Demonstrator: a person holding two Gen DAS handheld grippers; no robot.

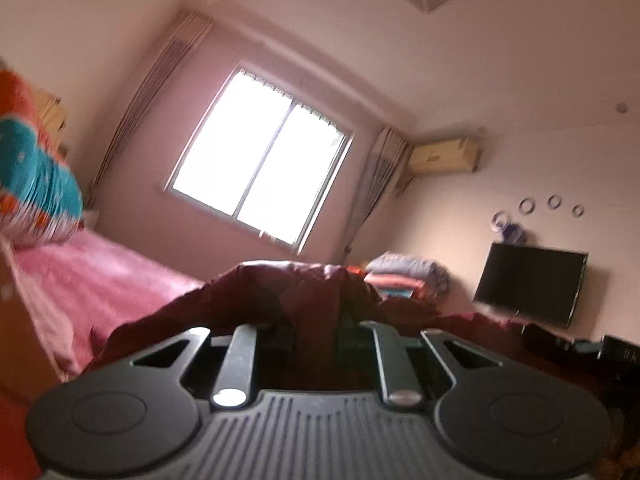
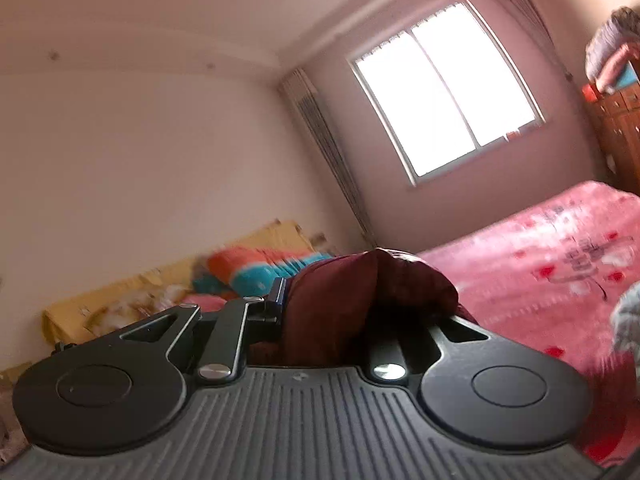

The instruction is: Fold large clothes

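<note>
1. The dark red garment [image 1: 280, 300] bunches at lower centre of both views, above the pink bed [image 1: 100, 280].
2. The left gripper [image 1: 316, 328] and right gripper [image 2: 332, 320] are each clamped narrow on its cloth.
3. It looks soft, bulky and floppy, probably best held at edges or corners.
4. No readable writing or labels.

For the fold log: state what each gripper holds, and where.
Both hold the maroon garment: left gripper and right gripper each pinch a bunched fold; which part cannot be told.
</note>
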